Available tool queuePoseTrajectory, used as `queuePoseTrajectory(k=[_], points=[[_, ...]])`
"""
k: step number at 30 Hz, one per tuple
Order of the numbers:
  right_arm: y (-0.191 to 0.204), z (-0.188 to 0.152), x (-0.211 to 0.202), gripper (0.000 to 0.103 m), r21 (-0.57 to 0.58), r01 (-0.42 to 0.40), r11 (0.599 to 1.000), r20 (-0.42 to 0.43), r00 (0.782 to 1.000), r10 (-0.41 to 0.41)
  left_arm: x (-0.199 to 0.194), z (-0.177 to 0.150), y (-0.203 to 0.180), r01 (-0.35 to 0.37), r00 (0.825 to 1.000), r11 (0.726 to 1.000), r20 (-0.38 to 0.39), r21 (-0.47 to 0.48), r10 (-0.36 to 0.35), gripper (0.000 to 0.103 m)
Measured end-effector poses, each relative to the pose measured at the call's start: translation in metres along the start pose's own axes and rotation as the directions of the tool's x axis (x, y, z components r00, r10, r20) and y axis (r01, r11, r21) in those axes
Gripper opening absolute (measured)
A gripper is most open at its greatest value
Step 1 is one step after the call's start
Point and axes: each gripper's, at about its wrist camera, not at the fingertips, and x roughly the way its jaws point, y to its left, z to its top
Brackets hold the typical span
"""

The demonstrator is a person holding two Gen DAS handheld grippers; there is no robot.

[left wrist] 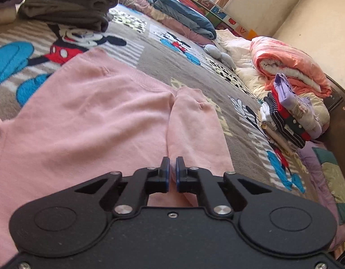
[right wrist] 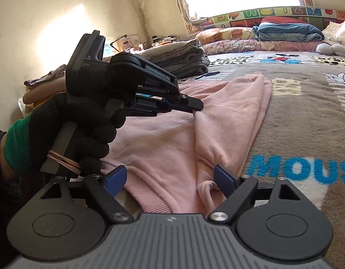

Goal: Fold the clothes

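A pink sweater [left wrist: 82,112] lies flat on the Mickey Mouse blanket [left wrist: 163,53], with one sleeve [left wrist: 190,123] folded along its body. My left gripper [left wrist: 172,163] is shut, pinching a fold of pink fabric where the sleeve meets the body. The right wrist view shows that same left gripper [right wrist: 196,107], held by a black-gloved hand [right wrist: 82,121], with the cloth puckered at its tip. My right gripper [right wrist: 170,179] stands open low over the pink sweater [right wrist: 161,145], its blue pads on either side of the ribbed hem and the sleeve cuff [right wrist: 208,188], gripping nothing.
A stack of grey folded clothes [left wrist: 67,2] sits at the blanket's far left. A pile of coloured folded clothes [left wrist: 289,116] and an orange quilt [left wrist: 289,67] lie at the right edge. A blue folded blanket [right wrist: 286,31] and pillows line the far side under the window.
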Motion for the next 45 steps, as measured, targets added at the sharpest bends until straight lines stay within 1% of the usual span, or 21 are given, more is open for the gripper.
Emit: queuePoseTrajectory(k=[3,5,6,7,8,10,11,13,15,17,20,22,25,26,29,31,34,38,43,44,45], points=[[0.002,-0.001,-0.002,0.084,-0.009,0.002,1.0,0.006,1.0,-0.002,-0.012,-0.001,-0.018,0.058,0.998,0.995,0.028,0.076,-0.06,0.002],[0.004,-0.002,-0.002,0.085,-0.025,0.011,1.0,0.007,1.0,-0.011,-0.01,-0.01,-0.031,0.114,0.993,0.985,-0.004,0.133,-0.114,0.006],[0.005,-0.002,-0.002,0.085,-0.03,0.014,0.999,0.007,1.0,-0.014,-0.004,-0.015,-0.035,0.114,0.993,0.981,-0.032,0.158,-0.11,0.01],[0.006,-0.002,-0.002,0.085,-0.034,0.017,0.999,0.007,1.0,-0.017,0.006,-0.021,-0.036,0.088,0.994,0.978,-0.079,0.188,-0.074,0.024],[0.006,-0.002,-0.002,0.085,-0.035,0.02,0.999,0.007,1.0,-0.02,0.015,-0.028,-0.037,0.064,0.993,0.974,-0.116,0.217,-0.039,0.029],[0.008,-0.002,-0.002,0.086,-0.04,0.028,0.999,0.005,1.0,-0.028,0.015,-0.034,-0.036,0.051,0.995,0.969,-0.094,0.24,-0.029,0.029],[0.01,-0.003,-0.002,0.087,-0.044,0.033,0.998,0.003,0.999,-0.033,0.011,-0.031,-0.036,0.059,0.995,0.974,-0.093,0.22,-0.039,0.029],[0.013,-0.003,-0.004,0.087,-0.058,0.046,0.997,-0.001,0.999,-0.046,0.0,-0.027,-0.037,0.078,0.996,0.976,-0.067,0.201,-0.066,0.05],[0.019,-0.002,-0.009,0.087,-0.072,0.055,0.996,-0.001,0.998,-0.055,-0.014,-0.022,-0.035,0.075,0.997,0.977,-0.024,0.199,-0.071,0.055],[0.025,0.0,-0.017,0.087,-0.08,0.059,0.995,0.005,0.998,-0.058,-0.026,-0.015,-0.026,0.066,0.998,0.986,-0.002,0.152,-0.066,0.06],[0.04,0.001,-0.027,0.087,-0.119,0.059,0.991,0.0,0.998,-0.06,-0.045,-0.003,-0.008,0.034,0.998,0.996,0.05,0.079,-0.038,0.072],[0.051,0.001,-0.031,0.087,-0.156,0.058,0.986,-0.014,0.998,-0.061,-0.06,0.007,0.008,0.004,0.997,1.0,0.081,0.012,-0.005,0.092],[0.063,0.001,-0.034,0.087,-0.163,0.062,0.985,-0.027,0.997,-0.067,-0.077,0.019,0.032,-0.029,0.996,0.997,0.087,-0.075,0.036,0.102],[0.063,0.002,-0.034,0.087,-0.142,0.062,0.988,-0.025,0.997,-0.066,-0.082,0.023,0.04,-0.038,0.995,0.994,0.086,-0.101,0.047,0.102],[0.055,0.004,-0.04,0.087,0.016,0.062,0.998,0.006,0.998,-0.062,-0.099,0.031,0.065,-0.075,0.991,0.983,0.098,-0.165,0.092,0.102],[0.043,0.004,-0.043,0.089,0.149,0.051,0.988,0.022,0.998,-0.055,-0.111,0.034,0.082,-0.083,0.986,0.974,0.123,-0.211,0.11,0.102],[0.028,0.0,-0.05,0.091,0.307,0.049,0.95,0.071,0.995,-0.075,-0.136,0.036,0.113,-0.056,0.976,0.951,0.186,-0.303,0.117,0.102],[0.006,-0.003,-0.065,0.092,0.47,0.03,0.882,0.144,0.983,-0.11,-0.165,0.036,0.151,-0.109,0.948,0.908,0.233,-0.405,0.217,0.101],[-0.016,-0.009,-0.08,0.096,0.601,-0.028,0.799,0.202,0.972,-0.118,-0.178,0.024,0.198,-0.122,0.945,0.851,0.202,-0.51,0.256,0.096],[-0.018,-0.009,-0.079,0.096,0.603,-0.015,0.798,0.2,0.971,-0.133,-0.179,0.022,0.205,-0.121,0.947,0.843,0.195,-0.524,0.257,0.095],[-0.02,-0.01,-0.079,0.096,0.605,-0.002,0.796,0.197,0.969,-0.147,-0.179,0.019,0.212,-0.119,0.948,0.833,0.188,-0.54,0.257,0.088]])
